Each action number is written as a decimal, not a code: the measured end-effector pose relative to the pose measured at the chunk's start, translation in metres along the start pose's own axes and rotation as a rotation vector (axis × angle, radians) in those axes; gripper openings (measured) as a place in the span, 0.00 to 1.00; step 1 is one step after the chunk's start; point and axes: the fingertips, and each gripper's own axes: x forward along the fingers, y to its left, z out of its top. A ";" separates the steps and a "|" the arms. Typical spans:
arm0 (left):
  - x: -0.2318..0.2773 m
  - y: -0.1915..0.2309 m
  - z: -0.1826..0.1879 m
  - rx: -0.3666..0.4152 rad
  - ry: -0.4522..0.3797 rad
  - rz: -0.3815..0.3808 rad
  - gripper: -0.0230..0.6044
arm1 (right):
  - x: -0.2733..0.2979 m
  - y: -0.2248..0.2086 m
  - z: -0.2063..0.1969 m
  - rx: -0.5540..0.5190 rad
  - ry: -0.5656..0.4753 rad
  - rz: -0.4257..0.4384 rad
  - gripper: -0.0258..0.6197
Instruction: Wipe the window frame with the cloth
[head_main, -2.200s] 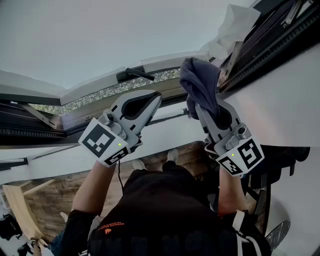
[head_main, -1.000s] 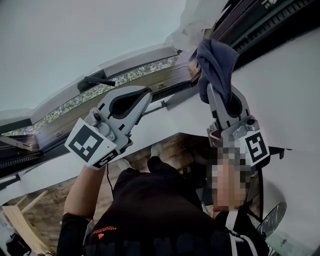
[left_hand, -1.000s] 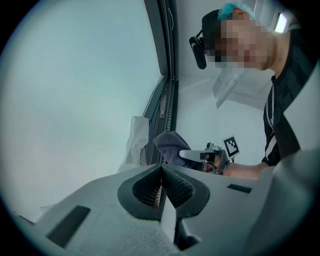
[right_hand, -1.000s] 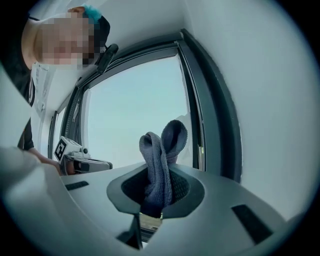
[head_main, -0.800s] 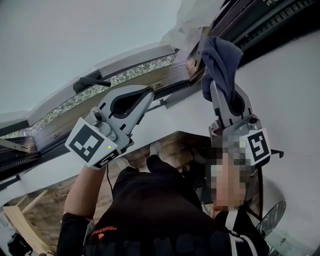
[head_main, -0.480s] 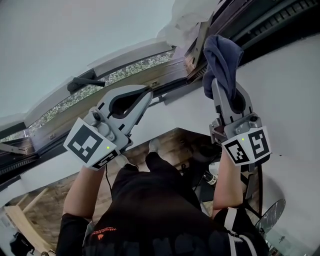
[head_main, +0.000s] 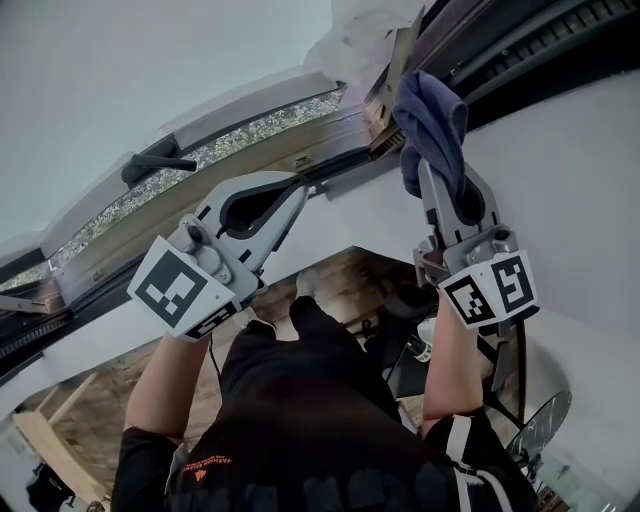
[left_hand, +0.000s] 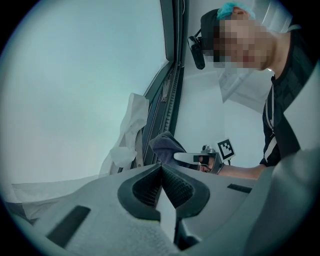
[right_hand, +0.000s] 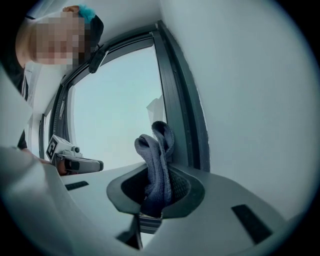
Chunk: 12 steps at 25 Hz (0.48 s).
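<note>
A dark blue cloth (head_main: 432, 125) sticks up bunched from my right gripper (head_main: 447, 185), whose jaws are shut on it; its top reaches the dark window frame (head_main: 470, 50) near the corner. In the right gripper view the cloth (right_hand: 156, 165) rises between the jaws beside the dark frame (right_hand: 179, 115). My left gripper (head_main: 290, 195) is raised to the left of it, below the frame's lower rail (head_main: 250, 150), with its jaws shut and nothing between them. The left gripper view shows its shut jaws, with the cloth (left_hand: 167, 146) and the right gripper (left_hand: 197, 159) beyond.
A black window handle (head_main: 155, 163) sticks out on the sash at the left. Crumpled white plastic or paper (head_main: 355, 40) hangs at the frame's corner. White wall (head_main: 560, 190) runs along the right. A person's body (head_main: 310, 420) fills the lower middle.
My right gripper has carried the cloth up and right along the frame toward the corner, then slightly left. The left gripper has barely moved.
</note>
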 end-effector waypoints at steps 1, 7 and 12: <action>0.001 0.000 -0.002 -0.002 0.003 -0.002 0.07 | 0.000 -0.001 -0.002 0.006 0.002 -0.002 0.11; 0.006 -0.001 -0.015 -0.020 0.022 -0.004 0.07 | 0.003 -0.008 -0.019 0.047 0.016 -0.016 0.11; 0.008 -0.001 -0.027 -0.035 0.042 -0.004 0.07 | 0.007 -0.013 -0.040 0.082 0.039 -0.037 0.11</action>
